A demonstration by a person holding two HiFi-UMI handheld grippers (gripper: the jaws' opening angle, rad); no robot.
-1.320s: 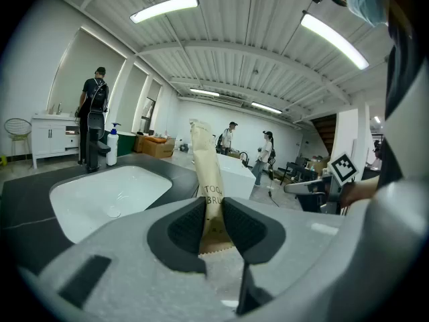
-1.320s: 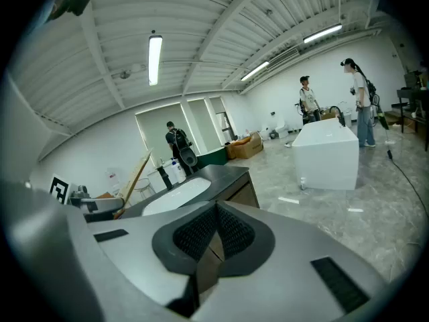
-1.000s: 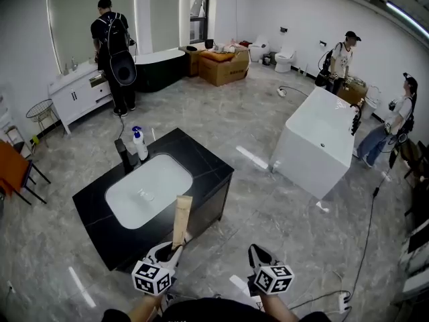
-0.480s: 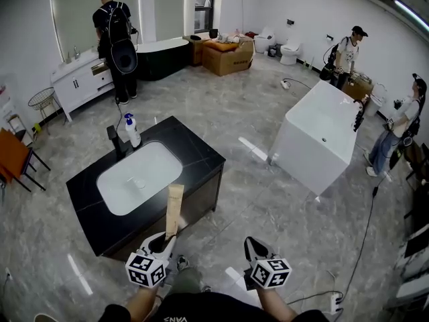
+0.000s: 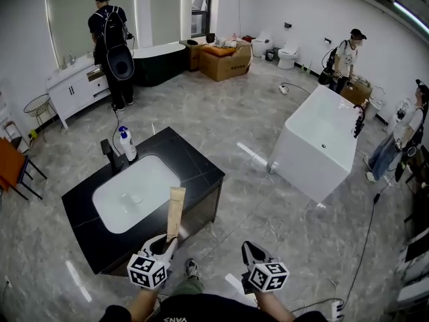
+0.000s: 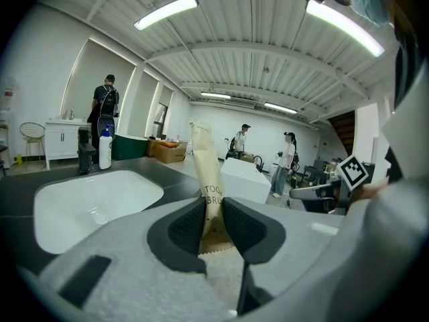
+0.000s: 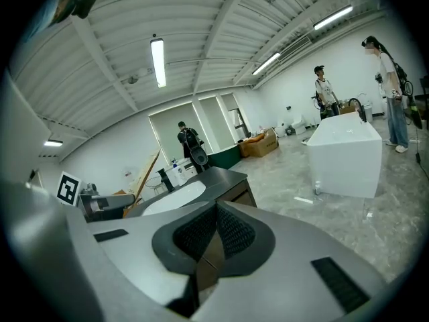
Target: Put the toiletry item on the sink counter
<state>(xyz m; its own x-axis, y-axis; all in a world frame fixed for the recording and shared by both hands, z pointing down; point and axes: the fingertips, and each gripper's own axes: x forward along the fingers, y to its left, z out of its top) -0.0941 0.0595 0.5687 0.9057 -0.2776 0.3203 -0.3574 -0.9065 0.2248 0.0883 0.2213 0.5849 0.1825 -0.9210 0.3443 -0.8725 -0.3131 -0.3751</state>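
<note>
A tan paper toothbrush packet (image 5: 176,212) (image 6: 205,173) stands upright in my left gripper (image 5: 165,245) (image 6: 213,223), whose pads are shut on its lower end. The packet's top reaches over the near edge of the black sink counter (image 5: 191,164) (image 6: 144,170), which holds a white basin (image 5: 135,192) (image 6: 87,198). My right gripper (image 5: 249,252) (image 7: 213,230) hangs to the right over the floor, jaws closed together with nothing between them. In the right gripper view the counter (image 7: 224,177) lies ahead to the left.
A black tap (image 5: 107,154) and a white pump bottle (image 5: 125,145) stand at the counter's far left. A white bathtub (image 5: 322,139) stands to the right. People stand at the back vanity (image 5: 74,89) and at the far right. Cardboard boxes (image 5: 224,60) sit behind.
The view has shifted a little; the counter sits slightly further left and nearer. Both grippers keep their hold and pose, the packet still upright in the left one.
</note>
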